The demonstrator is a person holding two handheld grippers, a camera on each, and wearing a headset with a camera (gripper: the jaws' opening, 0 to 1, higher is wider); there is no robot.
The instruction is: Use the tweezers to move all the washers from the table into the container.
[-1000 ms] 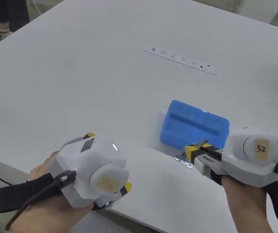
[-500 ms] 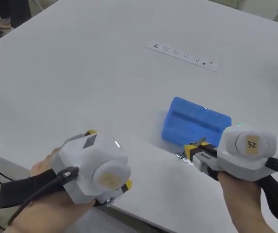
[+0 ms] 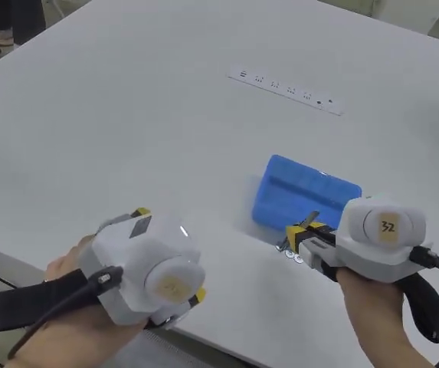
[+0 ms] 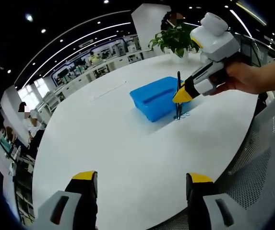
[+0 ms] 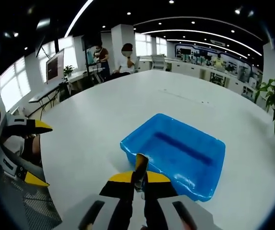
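A blue container [image 3: 305, 192] sits on the white table [image 3: 127, 115]. A few small metal washers [image 3: 294, 254] lie on the table at its near edge. My right gripper [image 3: 302, 236] is shut on dark tweezers [image 5: 141, 165], held over those washers. From the left gripper view, the tweezers [image 4: 178, 98] stand nearly upright, with their tips at the washers [image 4: 184, 115] beside the container [image 4: 156, 98]. My left gripper [image 4: 142, 179] stands open and holds nothing, near the table's front edge, well left of the container. The container [image 5: 175, 148] looks empty.
A white power strip [image 3: 284, 92] lies on the table beyond the container. The table's near edge [image 3: 227, 345] runs just under both grippers. People stand at far desks [image 5: 113, 57] in the background, and a potted plant [image 4: 173, 38] stands past the table.
My right gripper has shifted a little to the left, and the tweezers stay over the washers by the container. The left gripper has hardly moved.
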